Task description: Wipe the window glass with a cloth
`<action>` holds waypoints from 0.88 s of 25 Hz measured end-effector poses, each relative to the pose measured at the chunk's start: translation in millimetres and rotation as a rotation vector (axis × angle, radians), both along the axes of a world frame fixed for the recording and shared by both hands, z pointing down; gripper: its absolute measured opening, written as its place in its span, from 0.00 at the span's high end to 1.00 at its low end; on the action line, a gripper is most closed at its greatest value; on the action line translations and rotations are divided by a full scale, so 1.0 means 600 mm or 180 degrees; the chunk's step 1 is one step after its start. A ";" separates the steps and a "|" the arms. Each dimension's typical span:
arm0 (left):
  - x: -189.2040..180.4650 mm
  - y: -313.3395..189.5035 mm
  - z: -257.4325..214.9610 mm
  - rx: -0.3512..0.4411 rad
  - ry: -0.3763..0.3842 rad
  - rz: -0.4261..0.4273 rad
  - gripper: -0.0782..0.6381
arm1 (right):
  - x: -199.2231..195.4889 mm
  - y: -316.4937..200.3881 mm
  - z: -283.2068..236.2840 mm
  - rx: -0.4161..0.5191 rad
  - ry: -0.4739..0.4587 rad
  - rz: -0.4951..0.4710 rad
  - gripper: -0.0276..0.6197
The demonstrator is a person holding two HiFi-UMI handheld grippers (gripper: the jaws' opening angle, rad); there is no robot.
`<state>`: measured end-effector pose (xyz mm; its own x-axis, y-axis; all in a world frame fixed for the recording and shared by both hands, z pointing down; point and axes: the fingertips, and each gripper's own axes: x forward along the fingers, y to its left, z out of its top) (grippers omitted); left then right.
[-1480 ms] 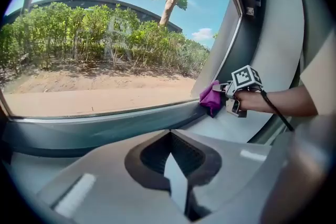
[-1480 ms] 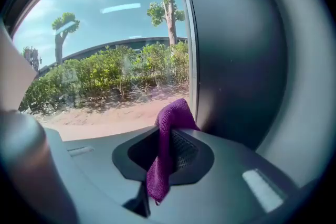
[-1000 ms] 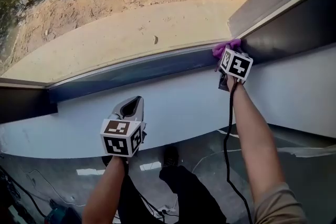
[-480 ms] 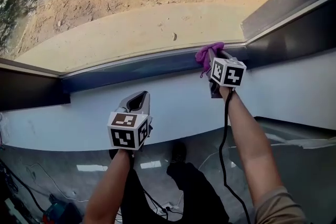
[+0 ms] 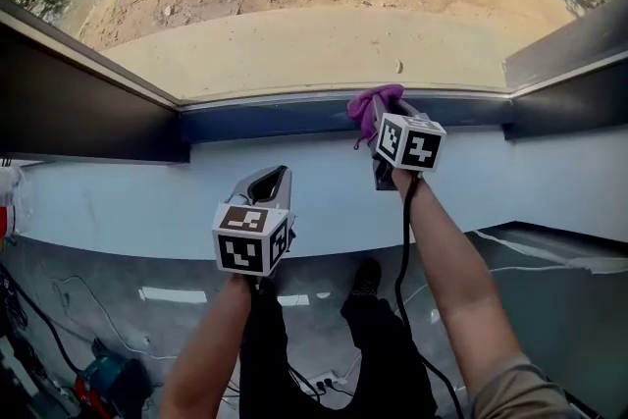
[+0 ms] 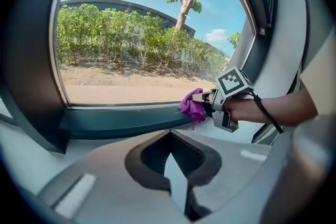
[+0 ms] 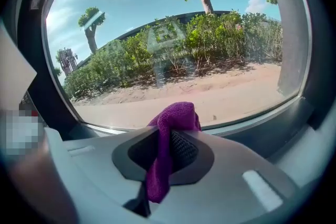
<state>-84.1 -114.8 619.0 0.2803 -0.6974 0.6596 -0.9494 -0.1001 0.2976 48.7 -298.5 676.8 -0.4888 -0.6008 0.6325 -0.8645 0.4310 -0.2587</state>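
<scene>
a wide pane of window glass (image 5: 294, 34) looked out on sandy ground and shrubs, with a dark bottom rail (image 5: 245, 121) under it and a white sill (image 5: 108, 201) below that. at the left, the left gripper (image 5: 267, 182) hung over the sill, well short of the glass, its jaws pressed together on nothing. to the right, the right gripper (image 5: 381, 116) had its jaws clamped on a purple cloth (image 5: 369, 103), whose bunched top sat at the rail by the lower edge of the pane; whether it touched the glass could not be told. the likely trouble lay there: only a small wad stood past the tips, so a hard push could put bare jaw tips on the pane or drag the cloth out of the pinch, and a stroke this low might wipe the rail instead.
</scene>
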 end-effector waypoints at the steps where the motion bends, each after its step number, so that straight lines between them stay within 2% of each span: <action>1: -0.022 0.008 -0.002 -0.0001 -0.0007 -0.0026 0.89 | -0.027 0.010 0.000 -0.0014 -0.0020 -0.0014 0.86; 11: -0.213 0.092 -0.012 -0.0004 -0.0055 -0.0254 0.89 | -0.290 0.108 -0.001 -0.0122 -0.0250 -0.0246 0.86; 22: -0.348 0.168 -0.014 -0.0018 -0.0058 -0.0415 0.89 | -0.486 0.180 0.001 -0.0223 -0.0336 -0.0358 0.86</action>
